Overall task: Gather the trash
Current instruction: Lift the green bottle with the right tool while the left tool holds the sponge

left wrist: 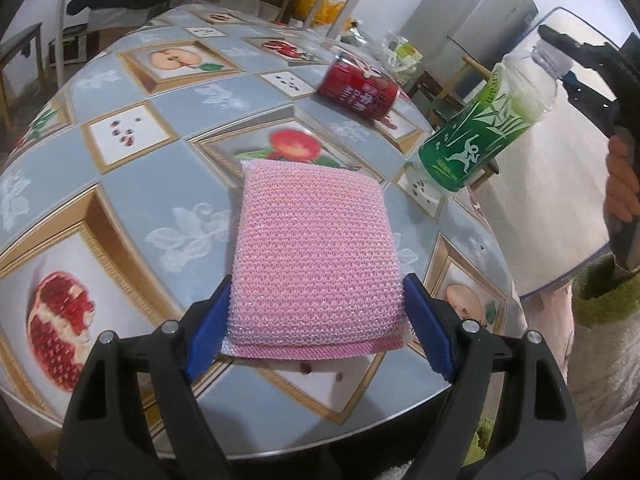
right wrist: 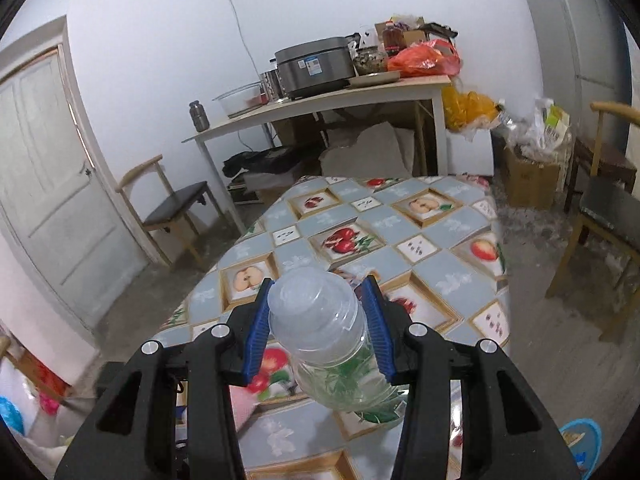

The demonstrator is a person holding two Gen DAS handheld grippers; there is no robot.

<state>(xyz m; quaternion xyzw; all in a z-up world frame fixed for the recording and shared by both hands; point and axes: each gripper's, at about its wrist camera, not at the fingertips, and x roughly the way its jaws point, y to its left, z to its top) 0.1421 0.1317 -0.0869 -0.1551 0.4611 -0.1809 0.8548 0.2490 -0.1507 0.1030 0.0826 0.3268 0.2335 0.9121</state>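
Your left gripper [left wrist: 316, 320] is clamped on a pink sponge [left wrist: 316, 256], blue pads pressing both side edges near its rear. The jaws stand wide because the sponge is wide. The sponge sticks out forward over the table [left wrist: 168, 184], tilted down toward the fruit-print cloth; I can't tell whether its far edge touches the cloth.

Your right gripper [right wrist: 318, 328] holds a clear bottle [right wrist: 324, 336] with a green label. The pads squeeze it on both sides just below the shoulder, jaws at a middling width. From the left wrist view the bottle [left wrist: 484, 124] hangs in the air off the table's right edge, tilted, neck up and to the right, base down toward the table corner. No cap visible on the neck. Your right hand [left wrist: 622, 184] shows at the far right of that view, wrapped round the gripper handle.

A red can [left wrist: 358, 90] lies on its side on the table, far right part, well apart from the sponge and left of the bottle.

From the right wrist view, the table stretches away ahead; a side table [right wrist: 320, 108] with a cooker stands against the far wall, and a chair [right wrist: 172, 208] at left.
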